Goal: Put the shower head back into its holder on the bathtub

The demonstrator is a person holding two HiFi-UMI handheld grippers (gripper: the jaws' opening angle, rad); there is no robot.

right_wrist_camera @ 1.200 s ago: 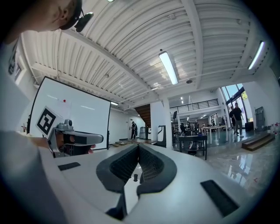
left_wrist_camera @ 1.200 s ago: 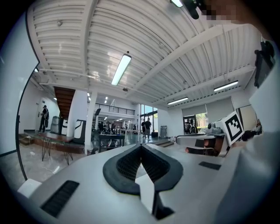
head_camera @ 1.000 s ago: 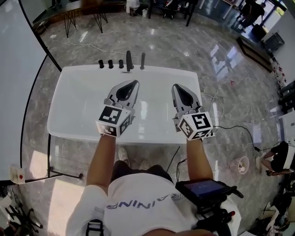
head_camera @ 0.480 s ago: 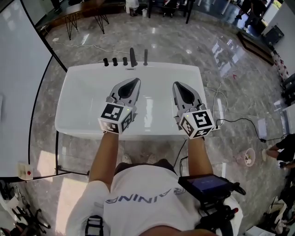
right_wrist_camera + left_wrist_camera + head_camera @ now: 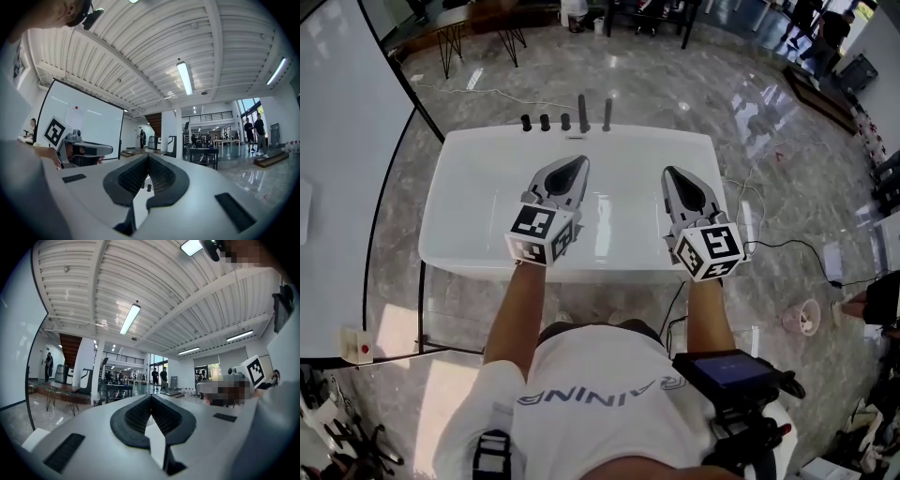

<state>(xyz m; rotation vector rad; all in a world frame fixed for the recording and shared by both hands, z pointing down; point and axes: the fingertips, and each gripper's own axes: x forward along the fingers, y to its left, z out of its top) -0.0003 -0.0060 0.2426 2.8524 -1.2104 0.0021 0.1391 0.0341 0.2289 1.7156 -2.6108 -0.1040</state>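
The white bathtub point(image 5: 464, 239) lies straight below me on the marble floor. Three black knobs point(image 5: 545, 122) and two taller black uprights point(image 5: 583, 112) stand on its far rim; I cannot tell which is the shower head or its holder. My left gripper point(image 5: 578, 161) hovers over the tub's middle, pointing at the far rim, shut and empty. My right gripper point(image 5: 673, 172) hangs level beside it, also shut and empty. In the left gripper view the left gripper's point(image 5: 151, 397) tips meet. In the right gripper view the right gripper's point(image 5: 148, 157) tips meet too, with two small dark fixtures point(image 5: 149, 187) showing behind the pads.
A large whiteboard point(image 5: 347, 141) stands left of the tub. Cables point(image 5: 750, 220) trail over the floor on the right, near a small bucket point(image 5: 797, 319). A black device point(image 5: 727, 370) hangs at the person's waist. Tables and people are in the far background.
Both grippers have drifted forward and slightly up over the tub. The tub and its fixtures sit more to the right in the head view. The jaws stayed shut.
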